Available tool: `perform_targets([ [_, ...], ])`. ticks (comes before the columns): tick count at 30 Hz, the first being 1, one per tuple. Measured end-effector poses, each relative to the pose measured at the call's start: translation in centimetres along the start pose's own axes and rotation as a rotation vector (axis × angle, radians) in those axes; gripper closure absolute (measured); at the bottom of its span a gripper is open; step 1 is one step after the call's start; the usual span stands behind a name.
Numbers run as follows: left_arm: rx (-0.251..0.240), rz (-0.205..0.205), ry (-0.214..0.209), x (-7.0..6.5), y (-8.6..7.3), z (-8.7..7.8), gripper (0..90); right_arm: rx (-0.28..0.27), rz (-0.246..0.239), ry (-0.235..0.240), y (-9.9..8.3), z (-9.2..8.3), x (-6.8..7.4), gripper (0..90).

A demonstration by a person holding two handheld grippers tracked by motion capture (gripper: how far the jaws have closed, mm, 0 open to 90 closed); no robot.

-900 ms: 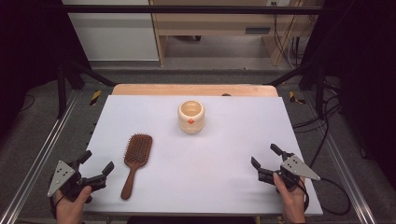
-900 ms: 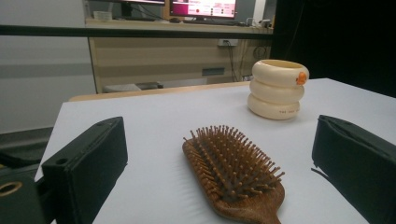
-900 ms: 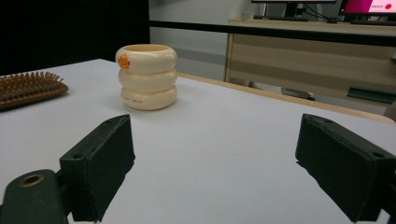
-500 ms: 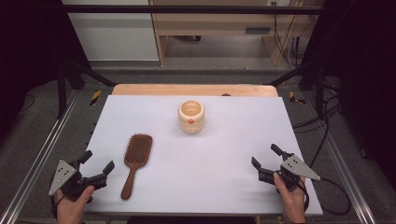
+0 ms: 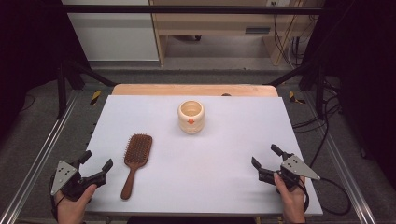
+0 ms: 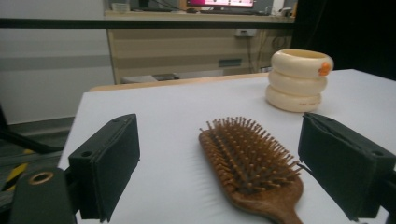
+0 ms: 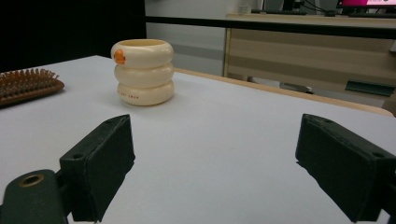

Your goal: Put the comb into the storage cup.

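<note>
A brown wooden hairbrush [image 5: 134, 160] lies bristles up on the white table top [image 5: 224, 140], left of centre, its handle pointing to the near edge. A cream ribbed cup [image 5: 191, 116] with an orange dot stands upright farther back, near the middle. My left gripper [image 5: 96, 162] rests at the near left corner, open and holding nothing, just left of the brush handle. From the left gripper view the hairbrush [image 6: 250, 161] lies ahead between the jaws, and the cup [image 6: 298, 79] stands beyond. My right gripper [image 5: 265, 157] sits open at the near right, with the cup [image 7: 143, 71] far ahead of it.
A wooden board edge [image 5: 191, 89] runs along the table's far side. Metal rails [image 5: 37, 158] flank the table on both sides. Cables [image 5: 322, 135] trail on the floor at the right. A wooden cabinet [image 5: 219, 23] stands behind the table.
</note>
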State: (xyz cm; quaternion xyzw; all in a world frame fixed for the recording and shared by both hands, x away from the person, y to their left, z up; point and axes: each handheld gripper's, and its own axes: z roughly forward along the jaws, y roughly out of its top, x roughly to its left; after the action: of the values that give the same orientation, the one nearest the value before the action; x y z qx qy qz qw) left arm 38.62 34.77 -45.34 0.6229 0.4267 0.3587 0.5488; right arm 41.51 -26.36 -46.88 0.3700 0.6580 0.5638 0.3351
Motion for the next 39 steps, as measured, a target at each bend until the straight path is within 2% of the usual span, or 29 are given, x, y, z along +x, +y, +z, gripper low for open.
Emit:
perform_targets([
  [5, 0.001, -0.007, 0.013, 0.2, 0.0, -0.1, 18.2, -0.001, 0.004, -0.001, 0.0, 0.0, 0.0, 11.3],
  [8, 0.014, 0.004, 0.037, 0.2, 0.0, -0.2, 24.0, 0.001, 0.002, 0.002, 0.0, 0.0, 0.0, 11.3],
  [16, 0.042, -0.015, 0.034, 0.2, -0.1, -0.2, 32.1, 0.003, 0.004, -0.001, 0.0, 0.0, 0.0, 11.3],
  [21, 0.07, -0.019, 0.008, -0.3, 0.0, -0.1, 44.5, 0.005, 0.004, -0.001, 0.0, 0.0, 0.0, 11.3],
  [22, 0.075, -0.014, -0.001, -0.4, 0.0, -0.1, 44.5, 0.006, 0.004, -0.002, 0.0, 0.0, 0.0, 11.3],
  [25, 0.092, -0.007, -0.03, -1.2, 0.2, 0.0, 54.7, 0.008, 0.005, -0.003, 0.0, 0.0, 0.0, 11.4],
  [29, 0.105, 0.003, -0.052, -1.7, 0.2, 0.1, 63.1, 0.009, 0.002, -0.004, -0.1, 0.0, 0.0, 11.4],
  [37, 0.115, 0.027, -0.103, -3.0, 0.5, 0.4, 75.0, 0.011, 0.005, -0.004, -0.1, 0.1, 0.0, 11.4],
  [39, 0.132, 0.039, -0.13, -3.6, 0.5, 0.5, 77.8, 0.012, 0.004, -0.004, -0.1, 0.1, 0.0, 11.4],
])
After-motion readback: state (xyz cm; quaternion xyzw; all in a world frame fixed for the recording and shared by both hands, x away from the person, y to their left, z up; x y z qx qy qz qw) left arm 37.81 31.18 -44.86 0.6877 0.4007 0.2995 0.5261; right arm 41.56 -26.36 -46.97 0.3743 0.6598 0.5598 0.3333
